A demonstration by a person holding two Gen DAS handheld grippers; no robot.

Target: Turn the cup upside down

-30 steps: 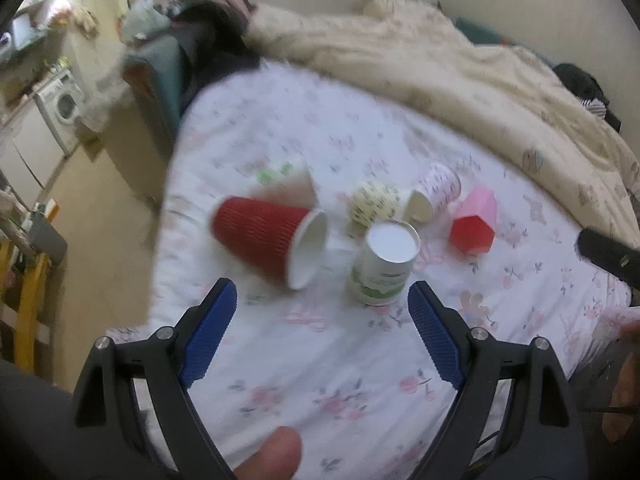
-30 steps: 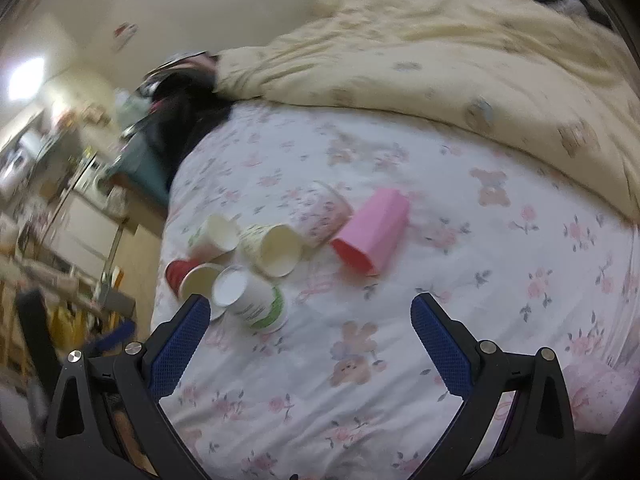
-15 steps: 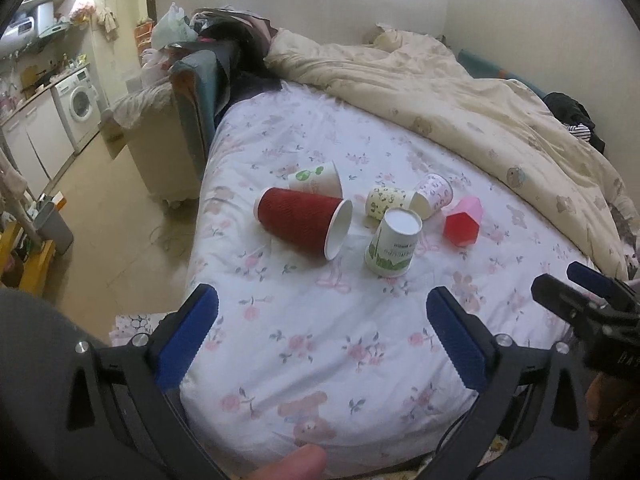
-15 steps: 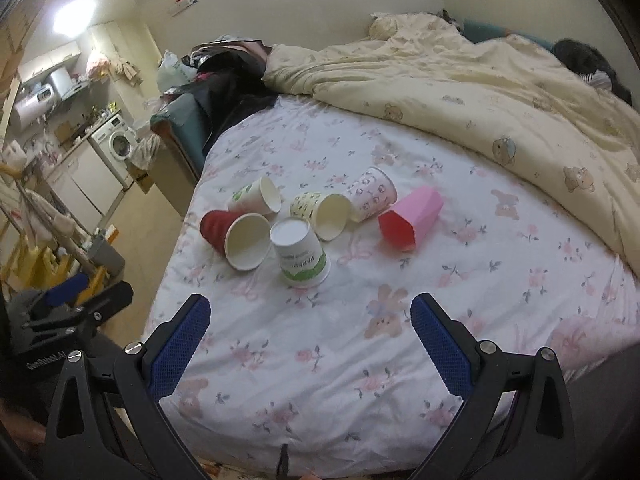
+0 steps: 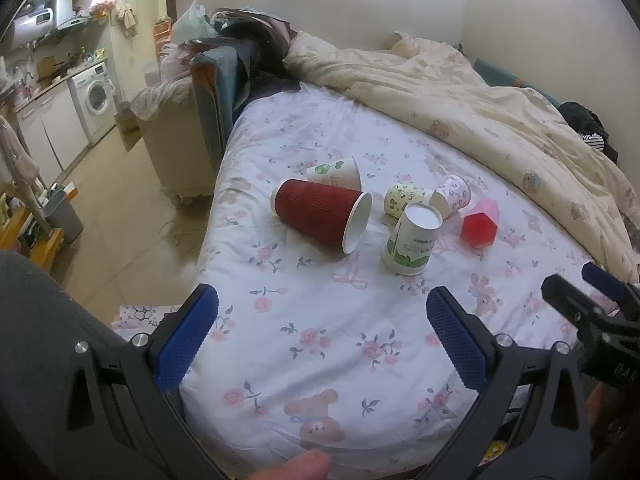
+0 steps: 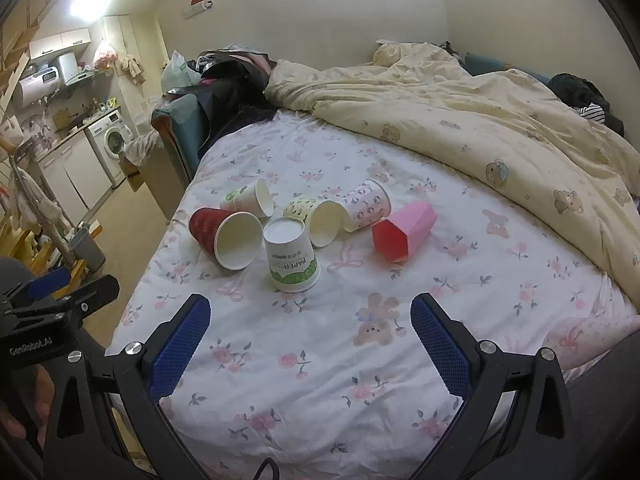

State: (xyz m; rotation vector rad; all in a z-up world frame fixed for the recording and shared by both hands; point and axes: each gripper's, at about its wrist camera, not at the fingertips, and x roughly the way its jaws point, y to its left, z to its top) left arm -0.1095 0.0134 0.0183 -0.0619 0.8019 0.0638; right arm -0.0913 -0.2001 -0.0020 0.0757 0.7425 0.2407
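White paper cup with green print stands upside down, base uppermost, on the floral-sheeted bed, among five cups lying on their sides: ribbed red paper cup, white cup with green leaf motif, yellow-patterned cup, pink-patterned cup and faceted pink plastic cup. Left hand-held gripper and right hand-held gripper are both released, jaws wide and holding nothing, well apart from the cups.

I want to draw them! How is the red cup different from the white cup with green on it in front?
The red cup lies on its side, mouth open toward the camera; the white and green cup stands upside down, base up. The red cup is ribbed and looks bigger; the white and green cup is smooth with printed words. Both sit on the flowery bed sheet.
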